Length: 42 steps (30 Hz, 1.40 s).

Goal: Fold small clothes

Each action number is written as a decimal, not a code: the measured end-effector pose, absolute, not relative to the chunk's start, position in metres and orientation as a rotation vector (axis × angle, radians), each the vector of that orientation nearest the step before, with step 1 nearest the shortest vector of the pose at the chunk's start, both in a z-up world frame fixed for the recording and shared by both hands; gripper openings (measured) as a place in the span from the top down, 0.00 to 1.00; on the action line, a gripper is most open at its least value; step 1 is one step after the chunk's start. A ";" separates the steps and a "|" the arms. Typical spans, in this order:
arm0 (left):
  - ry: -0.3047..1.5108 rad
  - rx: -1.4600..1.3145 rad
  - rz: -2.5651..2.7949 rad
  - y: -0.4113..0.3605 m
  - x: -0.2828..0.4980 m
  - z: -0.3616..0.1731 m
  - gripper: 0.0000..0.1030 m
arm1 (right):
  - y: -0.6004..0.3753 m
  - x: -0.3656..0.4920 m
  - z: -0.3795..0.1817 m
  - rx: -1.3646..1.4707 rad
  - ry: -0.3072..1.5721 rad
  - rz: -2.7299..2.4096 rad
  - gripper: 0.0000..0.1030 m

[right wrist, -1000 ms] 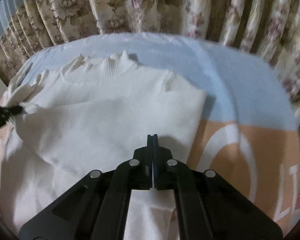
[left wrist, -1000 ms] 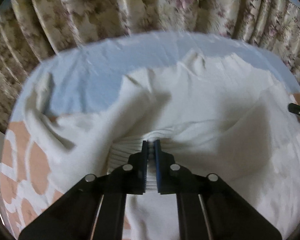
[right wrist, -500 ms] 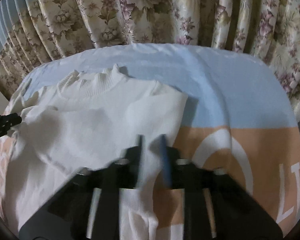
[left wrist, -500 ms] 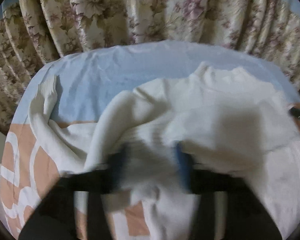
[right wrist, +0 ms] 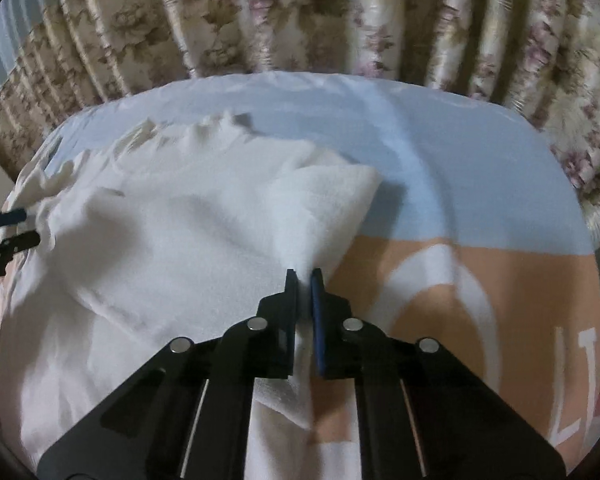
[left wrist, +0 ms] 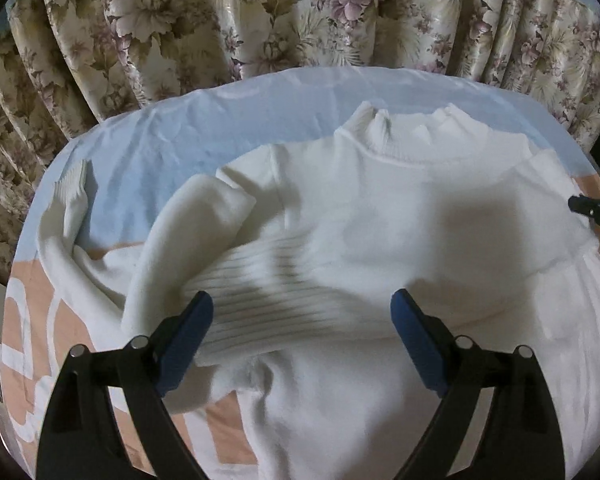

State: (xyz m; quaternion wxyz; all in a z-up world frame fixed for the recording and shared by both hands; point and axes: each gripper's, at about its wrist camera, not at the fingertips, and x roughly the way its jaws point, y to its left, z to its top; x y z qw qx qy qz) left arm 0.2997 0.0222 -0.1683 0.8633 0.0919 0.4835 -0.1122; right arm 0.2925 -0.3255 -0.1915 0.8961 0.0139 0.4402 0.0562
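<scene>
White sweater (left wrist: 400, 216) lying across the bed (left wrist: 148, 136), collar toward the curtained far edge. Left gripper (left wrist: 302, 312) fingers hanging spread above the ribbed cuff. Right gripper (right wrist: 305, 280) pinching the sweater's right edge. Knit likely soft, light, droopy; gripping hems and cuffs looks best.

A home bedroom: floral pleated curtains (left wrist: 300, 12) behind a bed with blue-and-peach sheet (right wrist: 440, 152)

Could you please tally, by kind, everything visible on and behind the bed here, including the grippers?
White sweater: 1
Blue and orange bedsheet: 1
Floral curtain: 1
Grippers: 2, left gripper open, right gripper pinching the sweater's edge
Total: 5
</scene>
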 end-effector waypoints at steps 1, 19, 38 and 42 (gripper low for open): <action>1.017 0.204 -0.232 0.021 0.299 -0.170 0.12 | -0.332 0.293 -0.192 0.045 0.916 0.112 0.93; 1.030 0.272 -0.207 0.008 0.316 -0.181 0.12 | -0.289 0.261 -0.202 0.003 0.938 0.233 0.69; 0.903 0.131 -0.064 0.069 0.262 -0.101 0.04 | -0.227 0.250 -0.117 -0.152 0.703 0.199 0.10; 0.892 0.143 0.007 0.102 0.266 -0.091 0.04 | -0.206 0.257 -0.111 -0.181 0.686 0.207 0.07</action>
